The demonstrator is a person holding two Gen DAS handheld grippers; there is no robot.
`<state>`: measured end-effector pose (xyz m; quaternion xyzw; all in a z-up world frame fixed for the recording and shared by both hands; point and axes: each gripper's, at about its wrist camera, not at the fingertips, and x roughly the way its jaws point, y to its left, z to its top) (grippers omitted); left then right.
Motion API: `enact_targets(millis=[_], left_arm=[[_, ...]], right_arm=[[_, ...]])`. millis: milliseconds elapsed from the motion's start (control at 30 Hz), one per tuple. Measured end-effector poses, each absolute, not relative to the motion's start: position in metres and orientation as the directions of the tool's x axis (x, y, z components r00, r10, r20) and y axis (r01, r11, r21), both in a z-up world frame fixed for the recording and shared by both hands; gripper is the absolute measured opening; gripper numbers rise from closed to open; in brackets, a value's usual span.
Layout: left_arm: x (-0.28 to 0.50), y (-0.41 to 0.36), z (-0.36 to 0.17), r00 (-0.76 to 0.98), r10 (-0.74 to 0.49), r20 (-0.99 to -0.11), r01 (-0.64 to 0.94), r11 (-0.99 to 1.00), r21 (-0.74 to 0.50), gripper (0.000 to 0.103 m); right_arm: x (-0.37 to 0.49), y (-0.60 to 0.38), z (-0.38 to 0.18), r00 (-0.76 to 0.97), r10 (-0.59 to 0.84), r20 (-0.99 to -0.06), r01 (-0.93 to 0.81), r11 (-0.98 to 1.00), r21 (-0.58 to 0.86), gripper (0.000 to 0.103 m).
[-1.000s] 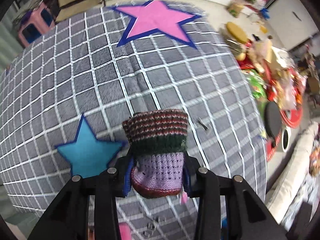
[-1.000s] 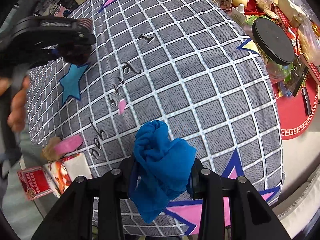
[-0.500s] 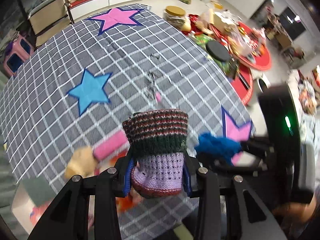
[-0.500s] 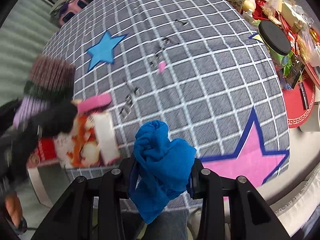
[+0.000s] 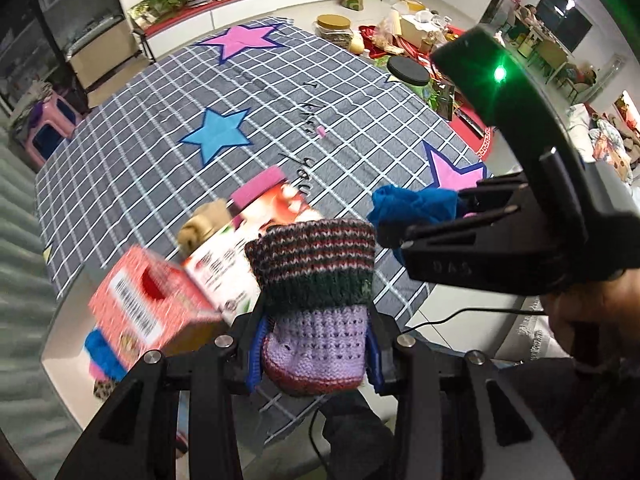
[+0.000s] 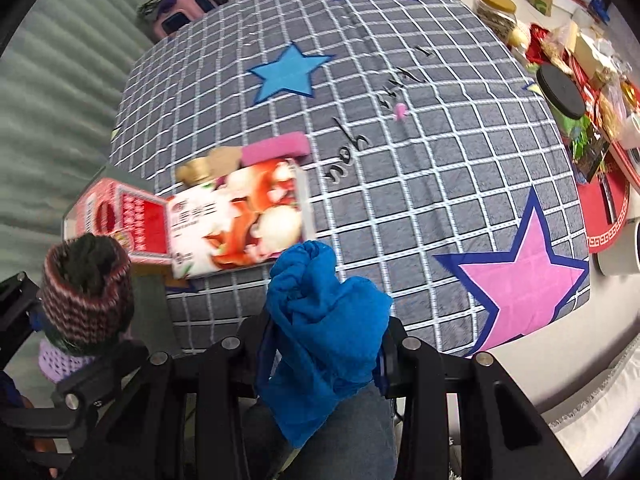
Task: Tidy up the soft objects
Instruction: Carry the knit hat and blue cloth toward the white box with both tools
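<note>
Left wrist view: knitted sock [image 5: 316, 304] is clamped in the left gripper [image 5: 316, 354] jaws, narrowly open. Blue cloth [image 6: 324, 332] is pinched likewise by the right gripper [image 6: 324, 354]. Both are carried above the surface [image 6: 440, 184] edge; a drop spot is needed next, probably the box [image 6: 120, 220].

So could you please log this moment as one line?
left gripper: shut on knitted sock | right gripper: shut on blue cloth | above checked tablecloth

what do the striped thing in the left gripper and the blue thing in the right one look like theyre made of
Striped piece: knitted yarn, likely wool or acrylic; visible stitch rows, ribbed striped cuff, matte and fuzzy. The left gripper is shut on it.
Blue cloth: thin woven or jersey fabric, soft and matte; it bunches into loose folds in the right gripper.
</note>
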<state>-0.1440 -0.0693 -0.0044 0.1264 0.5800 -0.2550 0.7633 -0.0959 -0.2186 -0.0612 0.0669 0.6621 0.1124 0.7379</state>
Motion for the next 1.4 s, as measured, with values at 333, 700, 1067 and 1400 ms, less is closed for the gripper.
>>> enact_targets(millis=[333, 700, 1067, 1400], left_arm=[[-0.174, -0.023, 0.013, 0.305, -0.227, -0.925, 0.475, 0.878, -0.059, 0.043], [-0.183, 0.012, 0.029, 0.378, -0.237, -0.895, 0.432, 0.9, -0.056, 0.043], [-0.184, 0.039, 0.039, 0.441, -0.247, -0.863, 0.358, 0.93, -0.083, 0.043], [-0.191, 0.084, 0.046, 0.5, -0.191, -0.845, 0.202, 0.974, -0.101, 0.043]], right_arm=[[-0.115, -0.173, -0.039, 0.134, 0.243, -0.961, -0.174, 0.96, 0.219, 0.04], [-0.119, -0.139, -0.019, 0.176, 0.222, -0.959, -0.251, 0.952, 0.174, 0.04], [-0.114, -0.11, -0.001, 0.196, 0.192, -0.962, -0.332, 0.936, 0.12, 0.04], [-0.11, -0.073, 0.016, 0.218, 0.198, -0.956, -0.442, 0.893, 0.085, 0.04]])
